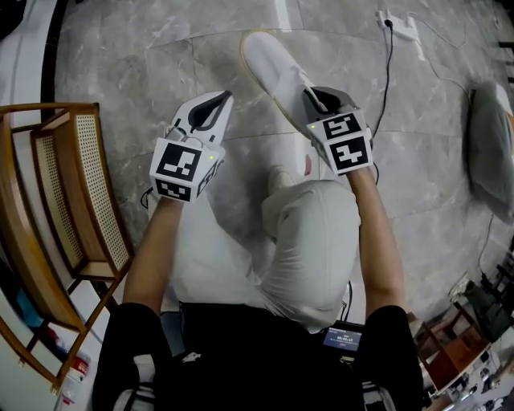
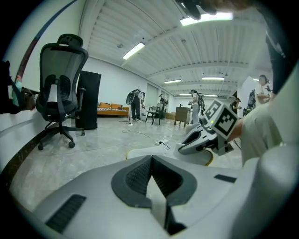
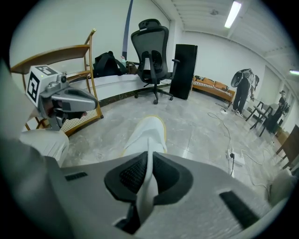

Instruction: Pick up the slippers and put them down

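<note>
A white slipper (image 1: 277,71) with a yellow-edged sole hangs toe-forward over the grey floor. My right gripper (image 1: 317,100) is shut on its heel edge. In the right gripper view the slipper (image 3: 147,133) reaches out past the jaws of my right gripper (image 3: 149,156), with its thin rim pinched between the dark pads. My left gripper (image 1: 218,100) is held to the left at about the same height. In its own view my left gripper (image 2: 150,161) is shut on a thin white edge (image 2: 156,200), apparently the second slipper, whose rest is hidden below. From there the first slipper (image 2: 149,151) also shows.
A wooden cane chair (image 1: 72,185) stands at the left. My bent knee (image 1: 309,233) is just below the grippers. A power strip with its cable (image 1: 399,24) lies far right and a grey bag (image 1: 490,144) beside it. An office chair (image 3: 152,51) stands further off.
</note>
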`<state>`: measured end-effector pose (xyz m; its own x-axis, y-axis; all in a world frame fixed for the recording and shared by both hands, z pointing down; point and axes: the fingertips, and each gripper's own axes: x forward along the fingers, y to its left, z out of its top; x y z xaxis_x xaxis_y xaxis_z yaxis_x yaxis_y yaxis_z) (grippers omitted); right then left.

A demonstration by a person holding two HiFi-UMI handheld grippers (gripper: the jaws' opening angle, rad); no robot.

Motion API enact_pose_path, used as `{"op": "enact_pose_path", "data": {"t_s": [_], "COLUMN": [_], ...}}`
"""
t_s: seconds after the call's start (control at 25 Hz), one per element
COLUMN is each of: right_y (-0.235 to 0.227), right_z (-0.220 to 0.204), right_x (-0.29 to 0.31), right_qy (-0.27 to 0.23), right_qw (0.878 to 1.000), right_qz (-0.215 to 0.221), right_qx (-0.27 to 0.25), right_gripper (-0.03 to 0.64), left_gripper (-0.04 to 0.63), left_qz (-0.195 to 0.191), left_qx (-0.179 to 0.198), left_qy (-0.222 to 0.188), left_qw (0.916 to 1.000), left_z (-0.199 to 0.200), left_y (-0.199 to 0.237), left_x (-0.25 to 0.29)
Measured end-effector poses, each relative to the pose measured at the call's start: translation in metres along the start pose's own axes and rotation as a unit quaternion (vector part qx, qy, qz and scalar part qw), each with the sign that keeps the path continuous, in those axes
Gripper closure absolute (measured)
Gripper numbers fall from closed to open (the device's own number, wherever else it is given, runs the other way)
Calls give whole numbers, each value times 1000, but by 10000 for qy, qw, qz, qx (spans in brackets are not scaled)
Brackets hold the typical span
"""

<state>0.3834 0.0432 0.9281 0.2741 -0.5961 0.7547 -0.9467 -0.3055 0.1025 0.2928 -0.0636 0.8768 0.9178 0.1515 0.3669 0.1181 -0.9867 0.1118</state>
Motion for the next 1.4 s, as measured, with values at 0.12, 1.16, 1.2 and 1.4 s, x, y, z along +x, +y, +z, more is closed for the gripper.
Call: {"op": "enact_pose_path", "data": {"t_s": [0.12, 1.16, 1.2, 1.4], "right_y": [0, 24, 24, 25], "right_z": [-12, -84, -87, -102], "right_x": [7, 100, 102, 114], "right_qy": [-3, 267, 276, 340], "right_qw": [10000, 9991, 9990, 9987], "right_qz": [-36, 321, 329, 339], "right_qx": [36, 85, 101, 179], "right_gripper": [600, 600, 600, 600], "left_gripper": [589, 589, 589, 589], "left_qz": [-84, -116, -114, -97], "left_qx": [-89, -134, -109, -95], "left_qy": [-85, 502, 561, 697], "left_qw": [9999, 9986, 9983, 9975], "left_z": [-9, -103, -108, -124], "left_y": [-3, 6, 5, 7], "left_x": [4, 38, 40, 50]}}
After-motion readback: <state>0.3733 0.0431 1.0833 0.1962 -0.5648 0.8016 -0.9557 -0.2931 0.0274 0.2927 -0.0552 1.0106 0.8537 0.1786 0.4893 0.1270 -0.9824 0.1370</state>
